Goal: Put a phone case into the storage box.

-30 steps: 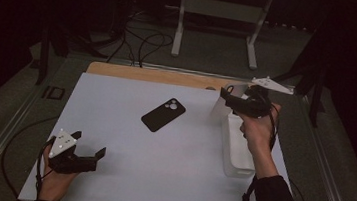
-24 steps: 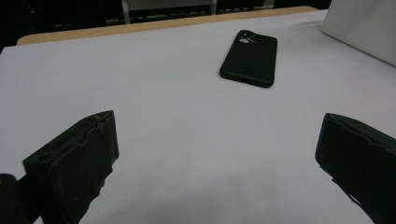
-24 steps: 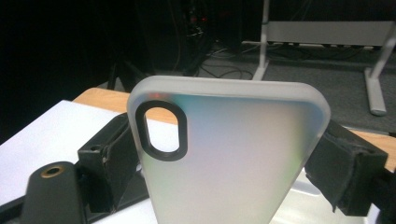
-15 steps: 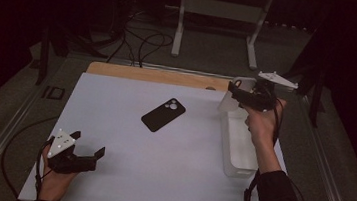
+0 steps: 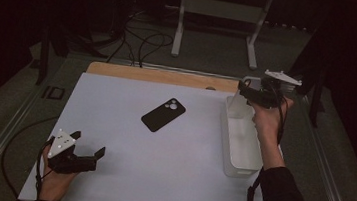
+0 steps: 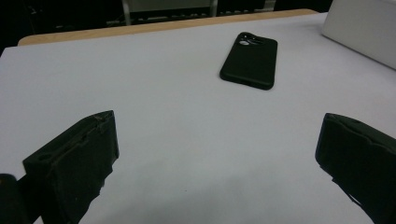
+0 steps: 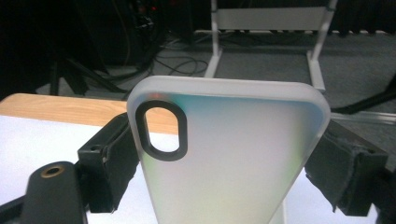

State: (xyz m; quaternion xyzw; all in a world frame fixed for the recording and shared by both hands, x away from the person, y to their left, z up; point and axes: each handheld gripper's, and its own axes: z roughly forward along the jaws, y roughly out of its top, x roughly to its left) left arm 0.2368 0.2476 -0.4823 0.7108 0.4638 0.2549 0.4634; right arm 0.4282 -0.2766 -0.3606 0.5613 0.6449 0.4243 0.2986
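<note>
Right gripper view: clear case [image 7: 229,163] clamped across its width by right gripper [image 7: 229,158].
Light, slick, flexible shell; side edges grip best. Left gripper [image 5: 88,146], at 7 o'clock, jaws apart, empty.

item count: two phone cases were present, one black case [image 5: 163,115] and one translucent white case [image 7: 224,158]; one white bin [image 5: 239,152]; two grippers.

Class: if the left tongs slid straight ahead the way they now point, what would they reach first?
Probably the black phone case, lying slightly right of centre ahead of the open left tongs; bare table before it.
</note>
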